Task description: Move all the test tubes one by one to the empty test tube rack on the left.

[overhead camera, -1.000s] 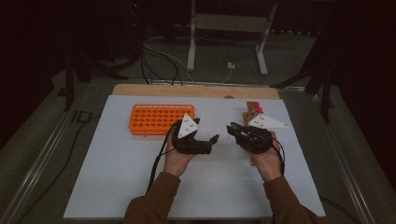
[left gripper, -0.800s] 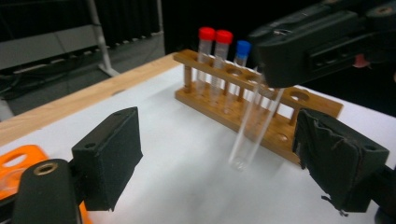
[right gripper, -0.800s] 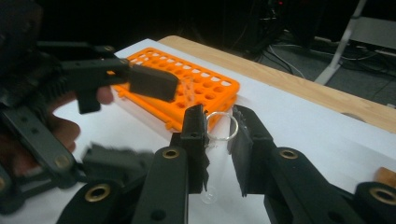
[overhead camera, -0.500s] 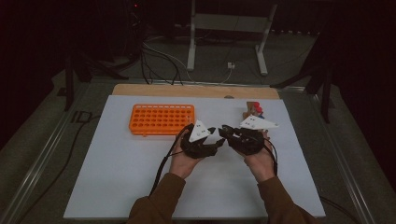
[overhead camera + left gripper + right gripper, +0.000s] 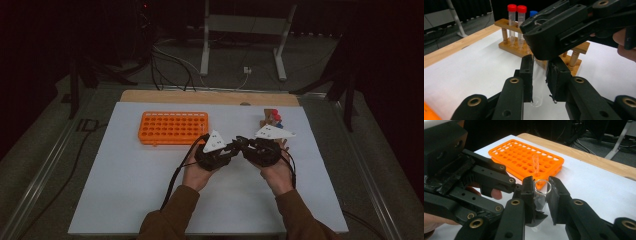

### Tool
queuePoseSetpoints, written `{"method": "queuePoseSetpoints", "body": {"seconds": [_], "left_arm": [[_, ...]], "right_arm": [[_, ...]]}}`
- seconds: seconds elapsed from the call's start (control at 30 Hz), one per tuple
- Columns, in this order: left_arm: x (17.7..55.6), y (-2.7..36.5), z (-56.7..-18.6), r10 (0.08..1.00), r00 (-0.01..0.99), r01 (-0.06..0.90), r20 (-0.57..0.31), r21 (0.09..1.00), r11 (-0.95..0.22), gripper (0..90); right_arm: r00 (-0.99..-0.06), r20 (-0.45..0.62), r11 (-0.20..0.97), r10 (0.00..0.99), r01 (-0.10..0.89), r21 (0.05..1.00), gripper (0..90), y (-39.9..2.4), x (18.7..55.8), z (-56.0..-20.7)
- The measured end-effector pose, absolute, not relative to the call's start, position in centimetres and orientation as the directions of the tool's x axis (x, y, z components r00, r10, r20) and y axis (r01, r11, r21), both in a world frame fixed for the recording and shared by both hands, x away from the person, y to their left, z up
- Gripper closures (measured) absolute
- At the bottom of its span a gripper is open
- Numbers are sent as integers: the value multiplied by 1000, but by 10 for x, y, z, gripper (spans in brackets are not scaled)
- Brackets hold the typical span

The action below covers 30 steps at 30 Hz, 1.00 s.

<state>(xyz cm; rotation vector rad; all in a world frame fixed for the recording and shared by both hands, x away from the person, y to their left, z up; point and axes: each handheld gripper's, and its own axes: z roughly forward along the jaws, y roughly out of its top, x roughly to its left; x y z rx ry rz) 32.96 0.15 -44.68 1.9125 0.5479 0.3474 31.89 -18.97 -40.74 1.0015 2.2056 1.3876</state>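
Both tongs meet tip to tip over the middle of the white table sheet (image 5: 125,185), and between them I have one clear, uncapped plastic test tube (image 5: 539,85). On my left gripper (image 5: 539,86) the jaws have just been closing, and now the pads sit against the lower part of the tube on either side, its rounded bottom showing just below them. On my right gripper (image 5: 541,195) the jaws are clamped on the same tube near its open rim, which I see as a clear ring between the black pads. In the high view the left gripper (image 5: 231,149) and the right gripper (image 5: 243,145) touch at the tips, each held in a hand with a brown sleeve behind it, the tube held above the sheet.

Behind my left gripper lies the flat orange plastic tube rack (image 5: 173,127), with one small clear tube (image 5: 535,165) standing tilted in a hole. Beyond my right gripper stands the small wooden tube stand (image 5: 514,43), holding two red-capped tubes (image 5: 516,17) and a blue-capped one (image 5: 533,13).
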Motion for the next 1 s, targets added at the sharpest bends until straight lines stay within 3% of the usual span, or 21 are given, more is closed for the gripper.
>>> {"method": "queuePoseSetpoints", "body": {"seconds": [0.07, 0.13, 0.17, 0.2, 0.23, 0.27, 0.4, 1.0], "left_arm": [[330, 2, -447, 530, 848, 216, -10, 920, -328, 767], [331, 3, -447, 539, 842, 223, -14, 919, -325, 767], [332, 4, -447, 544, 839, 225, -12, 918, -327, 767], [332, 6, -447, 547, 837, 227, -13, 918, -326, 767], [332, 7, -447, 550, 835, 230, -17, 919, -321, 768], [332, 9, -446, 552, 833, 232, -18, 919, -320, 768], [333, 13, -446, 566, 824, 238, -22, 920, -312, 767], [341, 32, -442, 620, 784, 242, -15, 928, -284, 766]], "right_arm": [[-694, 95, 246, 714, 376, 894, 639, -193, 318, -406], [-692, 103, 234, 715, 375, 897, 593, -194, 317, -405], [-684, 98, 228, 723, 371, 900, 504, -197, 316, -404], [-684, 98, 228, 723, 371, 900, 504, -197, 316, -404], [-678, 84, 230, 730, 360, 904, 422, -200, 314, -404], [-678, 84, 230, 730, 360, 904, 422, -200, 314, -404], [-646, 62, 229, 761, 357, 905, 274, -205, 311, -407], [-543, 66, 178, 837, 384, 906, 11, -254, 293, -429]]}}
